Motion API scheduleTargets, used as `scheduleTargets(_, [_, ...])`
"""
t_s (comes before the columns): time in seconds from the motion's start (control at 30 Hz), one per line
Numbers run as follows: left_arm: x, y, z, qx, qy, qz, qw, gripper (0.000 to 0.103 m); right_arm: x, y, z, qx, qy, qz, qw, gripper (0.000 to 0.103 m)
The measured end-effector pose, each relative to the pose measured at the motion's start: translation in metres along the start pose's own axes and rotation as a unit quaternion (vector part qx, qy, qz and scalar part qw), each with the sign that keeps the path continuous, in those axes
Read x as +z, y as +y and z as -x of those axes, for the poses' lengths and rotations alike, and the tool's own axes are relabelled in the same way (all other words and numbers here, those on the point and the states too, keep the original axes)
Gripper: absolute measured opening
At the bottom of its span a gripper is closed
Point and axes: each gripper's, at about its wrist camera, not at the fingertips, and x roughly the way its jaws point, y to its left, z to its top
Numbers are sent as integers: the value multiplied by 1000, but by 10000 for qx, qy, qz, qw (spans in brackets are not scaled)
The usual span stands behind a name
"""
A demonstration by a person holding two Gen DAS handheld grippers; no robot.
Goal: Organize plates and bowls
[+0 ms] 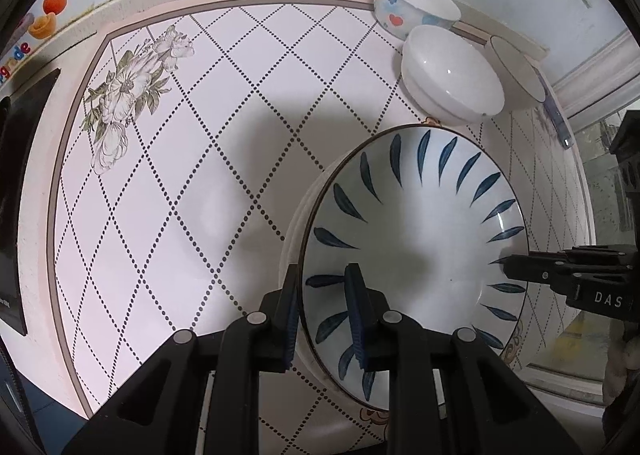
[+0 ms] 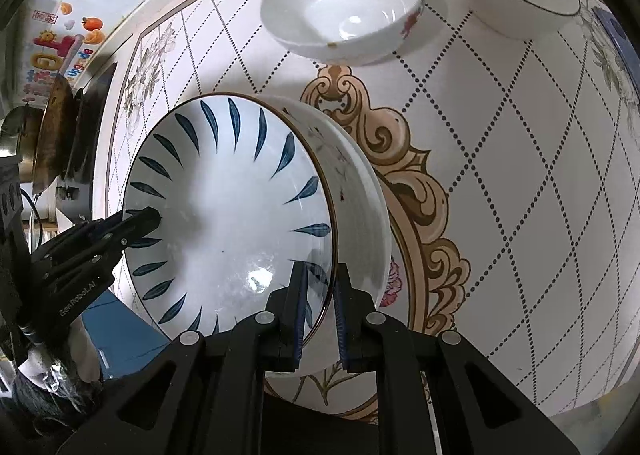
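A blue-leaf plate point(image 1: 416, 239) sits on top of a white plate point(image 1: 294, 223) on the tiled table. My left gripper point(image 1: 326, 319) is shut on the plates' near rim, one finger inside the leaf plate and one outside the stack. My right gripper point(image 2: 320, 311) is shut on the opposite rim of the leaf plate point(image 2: 232, 215); its tip shows in the left wrist view point(image 1: 508, 265). The left gripper shows in the right wrist view point(image 2: 154, 219). Behind stand a plain white bowl point(image 1: 452, 73), a heart-print bowl point(image 1: 416, 1) and a dark-rimmed bowl point(image 1: 518, 67).
The tabletop point(image 1: 224, 159) has a diamond dot pattern with a flower print point(image 1: 128, 91) at the far left. A wall with fruit stickers point(image 1: 54, 1) runs behind. A pot and a stove point(image 2: 52, 135) stand left of the table. The table's edge is close on the right.
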Motion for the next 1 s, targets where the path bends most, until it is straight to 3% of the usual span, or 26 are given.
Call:
scheduleTargets(0.63, [-4, -12, -17, 142, 48, 55, 9999, 20, -5, -6, -8, -14, -152, -134, 9998, 14])
scheduleTargets(1.0, [-2, -14, -25, 171, 22, 372, 9992, 20, 0, -20, -5, 345, -286, -404, 9982, 17])
